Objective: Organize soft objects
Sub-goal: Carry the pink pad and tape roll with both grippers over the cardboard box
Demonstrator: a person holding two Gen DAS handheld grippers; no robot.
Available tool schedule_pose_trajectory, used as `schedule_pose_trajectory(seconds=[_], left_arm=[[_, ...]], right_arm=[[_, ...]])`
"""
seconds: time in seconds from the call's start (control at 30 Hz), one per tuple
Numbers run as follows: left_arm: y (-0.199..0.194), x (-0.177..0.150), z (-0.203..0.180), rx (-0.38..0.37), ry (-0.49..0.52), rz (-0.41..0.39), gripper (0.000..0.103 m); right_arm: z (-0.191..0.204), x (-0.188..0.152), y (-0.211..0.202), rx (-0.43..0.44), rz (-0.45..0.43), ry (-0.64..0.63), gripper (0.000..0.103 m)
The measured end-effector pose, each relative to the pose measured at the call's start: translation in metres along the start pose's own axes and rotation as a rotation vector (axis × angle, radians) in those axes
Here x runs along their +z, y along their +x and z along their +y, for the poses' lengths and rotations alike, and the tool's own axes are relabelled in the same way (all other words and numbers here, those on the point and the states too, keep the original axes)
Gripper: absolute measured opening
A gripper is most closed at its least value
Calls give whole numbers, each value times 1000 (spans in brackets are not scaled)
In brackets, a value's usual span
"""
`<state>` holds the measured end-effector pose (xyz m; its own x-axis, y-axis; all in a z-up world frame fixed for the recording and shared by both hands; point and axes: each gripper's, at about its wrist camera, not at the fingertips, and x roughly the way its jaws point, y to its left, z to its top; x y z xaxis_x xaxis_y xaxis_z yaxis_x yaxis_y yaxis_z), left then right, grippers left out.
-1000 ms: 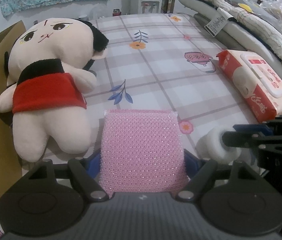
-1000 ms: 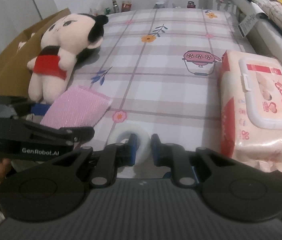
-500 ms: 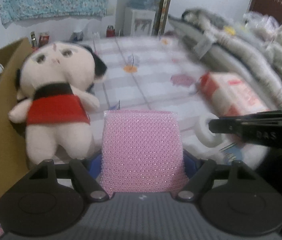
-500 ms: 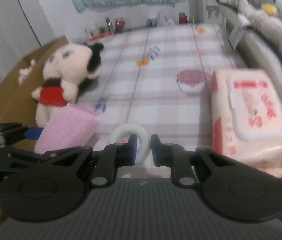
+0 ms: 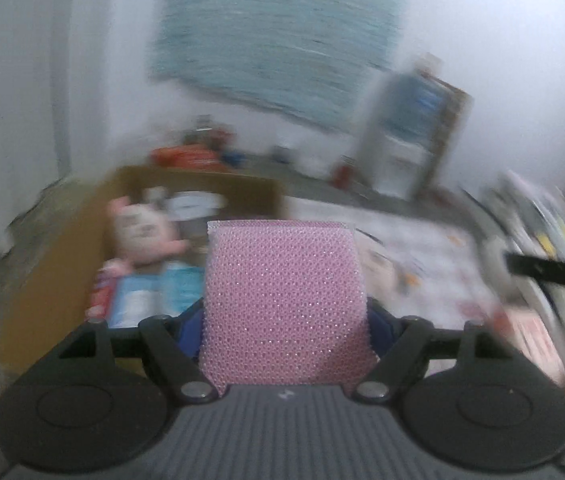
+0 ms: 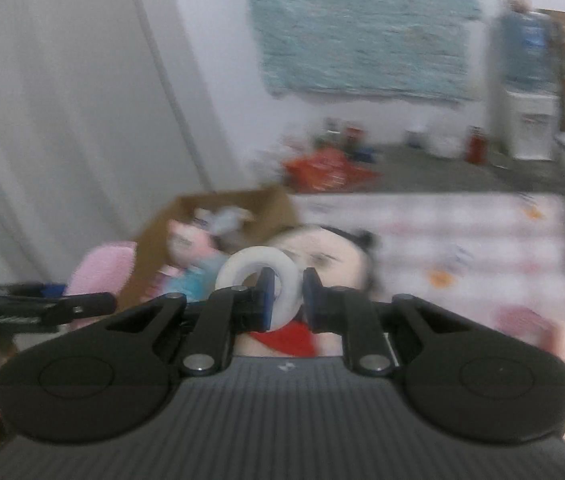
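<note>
My left gripper [image 5: 284, 320] is shut on a pink mesh sponge [image 5: 282, 300] and holds it in the air, facing an open cardboard box [image 5: 54, 276]. The sponge also shows in the right wrist view [image 6: 100, 276]. My right gripper [image 6: 285, 300] is shut on a white tape ring [image 6: 258, 276], lifted above the bed. A plush doll with black hair and a red top [image 6: 322, 264] lies on the bed just beyond it. Both views are blurred.
The box [image 6: 222, 212] holds a pink doll [image 5: 138, 236] and blue packets [image 5: 154, 296]. The checked bedsheet [image 6: 462, 240] spreads to the right. A water dispenser [image 6: 526, 80] and small bottles stand at the far wall. My left gripper [image 6: 42, 308] shows at the left.
Both grippers have risen off the bed and swung left toward the cardboard box, still gripping the sponge and the tape ring. The wipes pack has left the sharp view.
</note>
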<state>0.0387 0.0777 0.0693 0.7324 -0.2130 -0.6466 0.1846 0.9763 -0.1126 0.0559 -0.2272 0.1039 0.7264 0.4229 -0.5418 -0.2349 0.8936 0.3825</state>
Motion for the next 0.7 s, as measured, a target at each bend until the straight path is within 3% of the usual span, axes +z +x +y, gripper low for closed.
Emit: schedule_pose_trajectory(seconds=[0.17,0.3,0.4,0.57,0.7], left_arm=[[6,9,72,105,-314,17,79],[29,-3,112,174,-537,66,81],[43,-12,127,249,-625,92,83],[55,-29,147,272,-762,151,85],[48,-31,147,272,-751,134,86]], right_arm=[[48,28,65,183,63,-17,14],[81,36,116,263,145,-35,14],[97,35,149,281,212,-33,14],[119,28,186,286,342,-87,14],[127,18,204,260,421,-171,14]])
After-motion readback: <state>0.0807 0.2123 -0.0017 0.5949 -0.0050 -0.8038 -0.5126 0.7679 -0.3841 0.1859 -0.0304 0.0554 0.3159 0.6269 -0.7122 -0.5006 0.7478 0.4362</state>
